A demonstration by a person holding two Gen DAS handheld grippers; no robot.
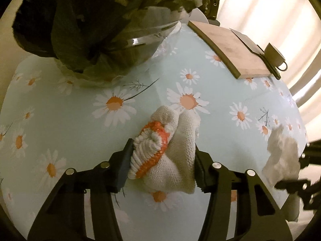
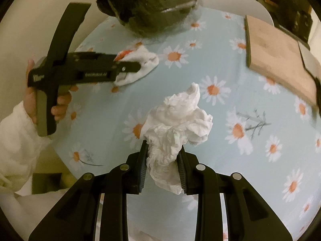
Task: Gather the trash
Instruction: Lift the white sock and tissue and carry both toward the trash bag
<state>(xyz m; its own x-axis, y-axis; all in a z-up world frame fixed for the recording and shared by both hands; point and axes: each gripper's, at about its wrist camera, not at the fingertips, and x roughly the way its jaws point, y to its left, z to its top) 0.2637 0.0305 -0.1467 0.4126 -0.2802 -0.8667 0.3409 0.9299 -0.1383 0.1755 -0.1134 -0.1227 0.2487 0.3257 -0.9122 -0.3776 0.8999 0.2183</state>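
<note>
1. Your left gripper point(image 1: 162, 160) has its jaws clamped on a bunched white knitted glove point(image 1: 170, 152) with an orange band; the glove hangs between the fingers just above the table point(image 1: 70, 104), which is covered in pale blue cloth printed with daisies.
2. Your right gripper point(image 2: 161, 166) has its jaws pressed narrow around a crumpled white tissue point(image 2: 176, 120); most of the tissue billows out past the fingertips, above the cloth.
3. Judging by this, both pieces of trash are picked up and the step in hand is carrying them to the bin.
4. The bin point(image 1: 132, 46) stands at the far side of the table, shiny metal with a dark bag point(image 1: 84, 20) draped loosely over its rim. In the right wrist view the same bin point(image 2: 172, 6) sits ahead and slightly left.
5. The next move likely calls for lifting each load above the rim before opening the jaws. The bag's folds hide the opening, so you cannot tell how wide it is.
6. Your left gripper lies between the right gripper and the bin, so the right may need to wait or come around it.
7. To the right lies a wooden cutting board point(image 1: 230, 50), with a small cup point(image 1: 274, 56) touching its far edge; both are well apart from the direct path to the bin.
</note>
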